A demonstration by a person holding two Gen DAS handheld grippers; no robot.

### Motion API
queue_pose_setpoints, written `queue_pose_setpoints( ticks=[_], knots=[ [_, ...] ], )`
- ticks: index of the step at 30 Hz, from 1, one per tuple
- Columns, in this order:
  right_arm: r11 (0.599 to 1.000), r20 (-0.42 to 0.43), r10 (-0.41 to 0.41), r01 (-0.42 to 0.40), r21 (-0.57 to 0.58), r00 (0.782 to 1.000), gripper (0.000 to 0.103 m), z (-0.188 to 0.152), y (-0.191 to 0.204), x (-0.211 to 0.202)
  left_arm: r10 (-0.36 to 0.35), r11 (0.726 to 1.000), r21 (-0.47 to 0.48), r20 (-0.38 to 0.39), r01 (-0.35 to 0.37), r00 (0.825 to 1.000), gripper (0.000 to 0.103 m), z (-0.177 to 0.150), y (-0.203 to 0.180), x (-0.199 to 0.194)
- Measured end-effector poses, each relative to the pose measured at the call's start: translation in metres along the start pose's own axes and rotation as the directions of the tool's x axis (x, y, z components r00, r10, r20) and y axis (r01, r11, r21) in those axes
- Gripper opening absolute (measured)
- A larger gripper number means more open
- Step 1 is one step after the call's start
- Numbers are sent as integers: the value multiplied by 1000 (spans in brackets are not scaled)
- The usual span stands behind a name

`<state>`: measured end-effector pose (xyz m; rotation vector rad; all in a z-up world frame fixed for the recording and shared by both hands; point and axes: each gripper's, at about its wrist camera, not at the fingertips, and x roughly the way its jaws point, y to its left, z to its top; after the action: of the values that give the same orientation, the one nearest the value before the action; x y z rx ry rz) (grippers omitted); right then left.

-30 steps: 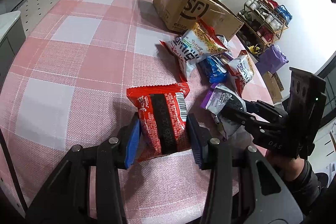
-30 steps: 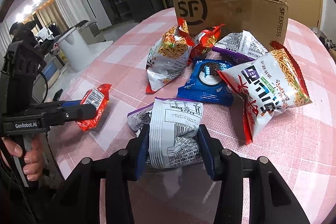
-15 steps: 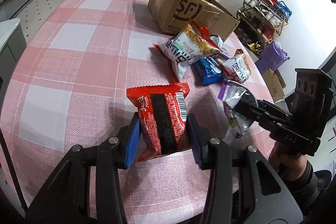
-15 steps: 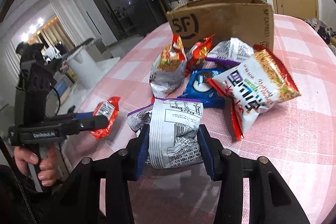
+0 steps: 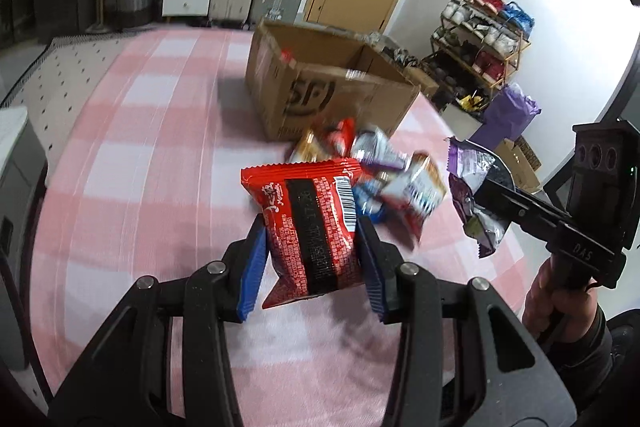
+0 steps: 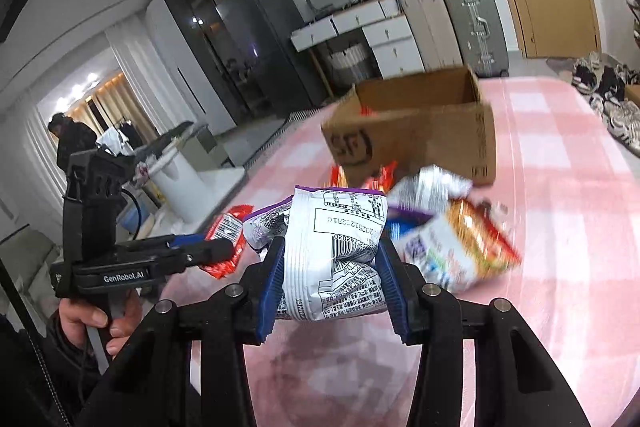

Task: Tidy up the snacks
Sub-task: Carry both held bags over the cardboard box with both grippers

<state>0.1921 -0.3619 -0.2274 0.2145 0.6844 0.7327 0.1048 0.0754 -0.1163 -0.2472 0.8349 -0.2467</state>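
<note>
Both sets of jaws are clamped on a snack right now. On our left, the left gripper [image 5: 314, 263] has its blue pads squeezing the sides of a red packet [image 5: 310, 227], which hangs clear above the pink checked tablecloth [image 5: 132, 163]. Just past it sits the loose pile of snack bags [image 5: 384, 171], pretty blurry, lying on the cloth right in front of the open cardboard box [image 5: 320, 95]. You can make out something red inside the box at its left wall.

Over on our right, the right gripper [image 6: 332, 279] is pinching a silver and purple bag [image 6: 336, 247] by its sides, barcode side up, also lifted off the cloth. From the left camera that same bag sits well to the right of the pile, with our right hand [image 5: 548, 291] wrapped round the handle.
</note>
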Motion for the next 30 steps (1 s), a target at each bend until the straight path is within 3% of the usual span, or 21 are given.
queue_pose_setpoints(
  ticks=[3,16,30],
  knots=[
    [1000,27,7,-6,-17,1000,45,19,2,-5,-14,1000,8,17,14,1000,40,18,-5,-3],
    [996,88,5,3,-85,996,45,98,-5,-21,42,991,121,86,-53,995,40,99,-40,-4],
    [997,86,-12,19,-75,996,45,177,-33,15,69,982,174,69,-80,995,40,190,-58,53]
  ],
)
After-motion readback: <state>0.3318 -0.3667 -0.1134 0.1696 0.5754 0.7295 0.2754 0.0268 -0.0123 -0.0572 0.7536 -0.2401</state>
